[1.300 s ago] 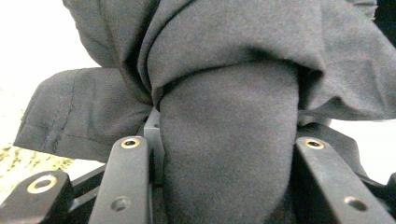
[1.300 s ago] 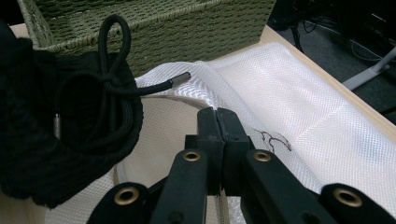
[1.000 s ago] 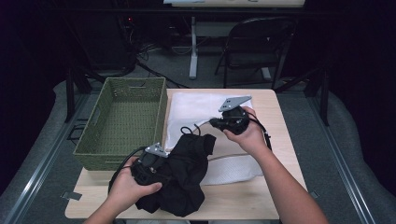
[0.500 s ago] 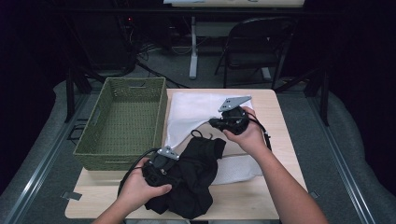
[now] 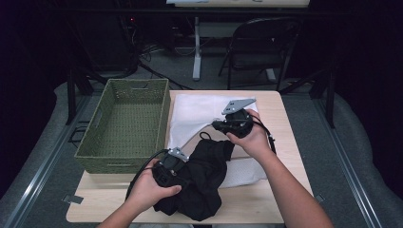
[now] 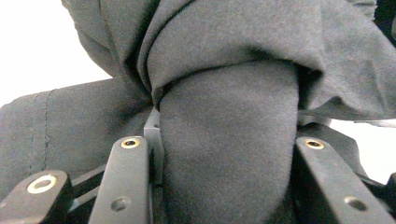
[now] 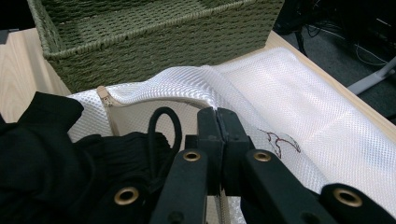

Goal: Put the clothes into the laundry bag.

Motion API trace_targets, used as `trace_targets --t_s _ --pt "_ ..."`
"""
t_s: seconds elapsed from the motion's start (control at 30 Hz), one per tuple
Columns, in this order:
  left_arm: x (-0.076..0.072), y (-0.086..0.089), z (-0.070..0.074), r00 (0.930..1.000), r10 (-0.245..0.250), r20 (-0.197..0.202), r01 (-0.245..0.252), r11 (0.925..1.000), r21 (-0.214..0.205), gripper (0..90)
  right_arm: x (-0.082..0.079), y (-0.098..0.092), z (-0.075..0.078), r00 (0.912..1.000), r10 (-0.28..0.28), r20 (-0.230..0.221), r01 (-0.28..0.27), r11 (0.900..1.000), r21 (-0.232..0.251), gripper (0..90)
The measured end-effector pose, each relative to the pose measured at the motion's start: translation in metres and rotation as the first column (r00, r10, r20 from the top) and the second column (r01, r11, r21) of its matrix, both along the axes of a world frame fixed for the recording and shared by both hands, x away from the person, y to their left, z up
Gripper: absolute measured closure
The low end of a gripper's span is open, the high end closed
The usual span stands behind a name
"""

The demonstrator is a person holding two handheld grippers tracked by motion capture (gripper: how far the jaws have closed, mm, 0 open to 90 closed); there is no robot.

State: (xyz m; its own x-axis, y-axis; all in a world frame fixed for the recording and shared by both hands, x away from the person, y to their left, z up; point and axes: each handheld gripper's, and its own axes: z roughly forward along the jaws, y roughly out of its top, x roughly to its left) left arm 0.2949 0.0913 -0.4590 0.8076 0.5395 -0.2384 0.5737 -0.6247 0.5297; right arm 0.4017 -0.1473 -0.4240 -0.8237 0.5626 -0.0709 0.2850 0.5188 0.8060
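Black garment lies bunched at the near edge of the table, just beside the green wicker basket, its upper end reaching into the mouth of the white mesh bag; bag lies flat beside the basket, touching its wall, partly under the garment; dark folding chair and cables on the floor stand well beyond the basket. Garment: matte black cloth, thick soft folds, a stitched seam on one side, a thin cord loop at its upper end. Left gripper has its jaws clamped on a thick fold of the garment, cloth bulging between them; right gripper has its jaws pressed together on the raised edge of the bag, near the basket.
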Motion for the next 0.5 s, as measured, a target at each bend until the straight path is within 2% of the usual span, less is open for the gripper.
trace_targets --t_s 0.3,0.5 --pt "0.009 -0.001 -0.012 0.9995 0.025 -0.021 -0.025 0.9996 0.016 57.0 -0.005 0.000 0.001 0.9999 0.013 0.010 -0.013 0.9999 0.007 89.5" --pt "0.017 -0.005 -0.018 0.9985 0.041 -0.035 -0.041 0.9992 0.005 57.0 -0.009 0.001 0.002 0.9995 0.023 0.020 -0.024 0.9996 0.013 89.5"
